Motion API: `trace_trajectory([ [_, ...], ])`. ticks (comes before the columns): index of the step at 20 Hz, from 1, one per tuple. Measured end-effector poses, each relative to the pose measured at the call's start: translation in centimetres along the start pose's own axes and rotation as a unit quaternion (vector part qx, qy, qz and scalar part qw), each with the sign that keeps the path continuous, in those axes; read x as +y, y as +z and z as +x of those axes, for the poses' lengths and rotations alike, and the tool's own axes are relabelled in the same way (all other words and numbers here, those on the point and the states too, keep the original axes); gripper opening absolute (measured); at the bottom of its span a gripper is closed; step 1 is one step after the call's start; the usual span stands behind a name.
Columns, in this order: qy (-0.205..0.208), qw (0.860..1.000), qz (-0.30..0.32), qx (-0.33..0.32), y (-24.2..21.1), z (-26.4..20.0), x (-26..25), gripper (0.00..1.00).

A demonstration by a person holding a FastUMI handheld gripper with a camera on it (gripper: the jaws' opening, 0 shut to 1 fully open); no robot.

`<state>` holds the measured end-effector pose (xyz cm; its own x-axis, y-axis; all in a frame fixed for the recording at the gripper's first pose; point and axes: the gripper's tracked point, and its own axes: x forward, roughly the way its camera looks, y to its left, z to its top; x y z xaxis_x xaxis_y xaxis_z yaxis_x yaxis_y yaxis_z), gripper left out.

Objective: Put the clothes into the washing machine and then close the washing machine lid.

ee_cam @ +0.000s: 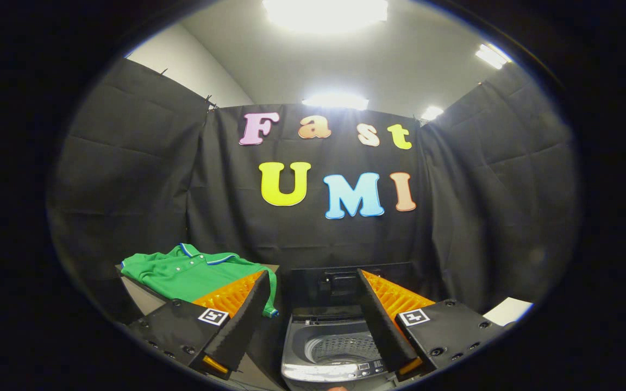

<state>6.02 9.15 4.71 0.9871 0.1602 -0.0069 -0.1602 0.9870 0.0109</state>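
Black cloth hangs as the booth's wall (128, 163) on three sides, creased and pinned at its upper corners, under a pale ceiling with bright light panels (325, 12).

Below it, between the tongs' two fingers and a little ahead of them, stands the washing machine (324, 347), a small grey top-loader. Its lid (340, 282) is raised upright at the back, dark against the cloth, and the round perforated drum (340, 347) lies open to view with nothing visible inside. A strip of controls runs along the machine's near edge.

To the left of the machine a pale table (139, 296) carries the green polo shirt (193, 274), folded flat, its collar trimmed in white and blue and turned toward the wall. The shirt covers most of the table's top; one sleeve hangs over the edge that faces the machine. The garment lies beyond the left finger, whose tip overlaps it in the view; whether they touch I cannot tell.

The gripper (311, 282) is spread wide, fingers well apart and holding nothing, with the machine's opening framed in the gap. Each finger carries a small square marker.

At the far right, low down, a white surface corner (508, 310) shows.
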Motion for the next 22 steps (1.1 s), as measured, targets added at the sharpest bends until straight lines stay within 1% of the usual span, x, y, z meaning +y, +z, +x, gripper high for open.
trace_trajectory([
  [6,0.051,0.998,0.009,0.021,0.4,3.4,4.1,0.98],
  [12,0.114,0.992,0.021,0.042,0.8,7.4,9.4,0.98],
  [17,0.169,0.983,0.023,0.066,1.3,10.1,14.2,0.98],
  [22,0.214,0.971,0.010,0.110,0.8,12.1,18.6,0.98],
])
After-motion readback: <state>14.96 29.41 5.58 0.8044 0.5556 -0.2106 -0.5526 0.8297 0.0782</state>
